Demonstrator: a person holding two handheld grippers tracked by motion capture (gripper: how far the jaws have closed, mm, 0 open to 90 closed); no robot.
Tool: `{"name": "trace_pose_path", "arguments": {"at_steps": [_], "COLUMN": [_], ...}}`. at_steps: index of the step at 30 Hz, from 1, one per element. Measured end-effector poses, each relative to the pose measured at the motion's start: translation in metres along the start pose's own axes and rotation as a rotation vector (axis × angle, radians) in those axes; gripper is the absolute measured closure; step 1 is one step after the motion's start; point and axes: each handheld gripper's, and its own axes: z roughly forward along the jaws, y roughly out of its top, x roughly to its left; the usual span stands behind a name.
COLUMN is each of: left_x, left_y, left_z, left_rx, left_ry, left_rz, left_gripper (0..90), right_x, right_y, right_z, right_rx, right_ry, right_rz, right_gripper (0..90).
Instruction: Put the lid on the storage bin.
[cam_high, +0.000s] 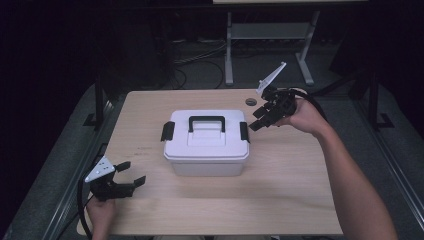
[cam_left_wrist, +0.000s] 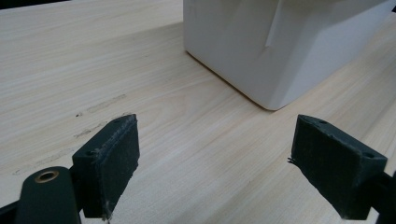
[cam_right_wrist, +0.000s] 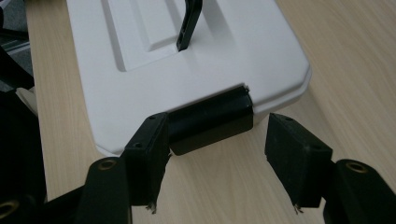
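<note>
From the high view, I am seeing the white box (cam_high: 206, 145) sitting in the middle of the desk (cam_high: 280, 200), lid on, while my right gripper (cam_high: 260, 118) is reaching its right latch (cam_high: 244, 132).

In the left gripper view, the left gripper (cam_left_wrist: 215, 163) is waiting wide open and empty, near the box corner (cam_left_wrist: 271, 60).

In the right gripper view, the jaws are standing partly open around the latch (cam_right_wrist: 210, 123); one pad is perhaps touching already. If I am pushing sideways, the unheld box could be sliding.
</note>
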Motion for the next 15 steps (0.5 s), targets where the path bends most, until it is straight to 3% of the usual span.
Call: {"name": "trace_pose_path", "arguments": {"at_steps": [15], "left_x": [-0.001], "left_y": [0.000], "left_z": [0.000], "left_rx": [-0.001], "left_ry": [0.002], "left_rz": [-0.003], "left_gripper": [14.7], "right_x": [0.000], "right_y": [-0.024], "right_z": [-0.006], "right_rx": [-0.012], "right_ry": [-0.015], "right_rz": [0.044], "right_gripper": [36.0]}}
